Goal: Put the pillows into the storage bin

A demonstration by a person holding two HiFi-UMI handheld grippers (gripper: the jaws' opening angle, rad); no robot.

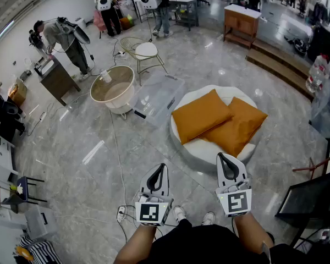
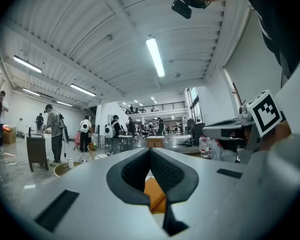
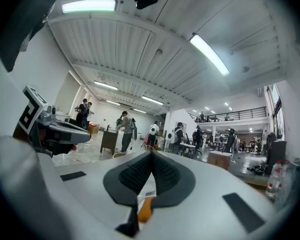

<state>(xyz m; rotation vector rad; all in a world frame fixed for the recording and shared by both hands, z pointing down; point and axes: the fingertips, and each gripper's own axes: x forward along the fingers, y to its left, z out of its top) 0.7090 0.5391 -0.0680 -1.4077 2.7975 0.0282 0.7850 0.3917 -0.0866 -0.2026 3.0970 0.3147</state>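
The left gripper (image 1: 163, 167) & right gripper (image 1: 220, 157) are both shut w/ nothing held, and the two orange pillows (image 1: 201, 115), touching on the white round seat (image 1: 206, 150) beside the clear storage bin (image 1: 157, 97), look soft & light, so a pinch at a corner or edge seam seems best.

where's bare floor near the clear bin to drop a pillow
Bare floor lies on the near side of the storage bin, left of the white round seat. The bin's far-left side is crowded by the round tub and chair.

Left gripper (image 1: 163, 167), right gripper (image 1: 222, 157): level, fingers (image 2: 132, 172) closed, empty.
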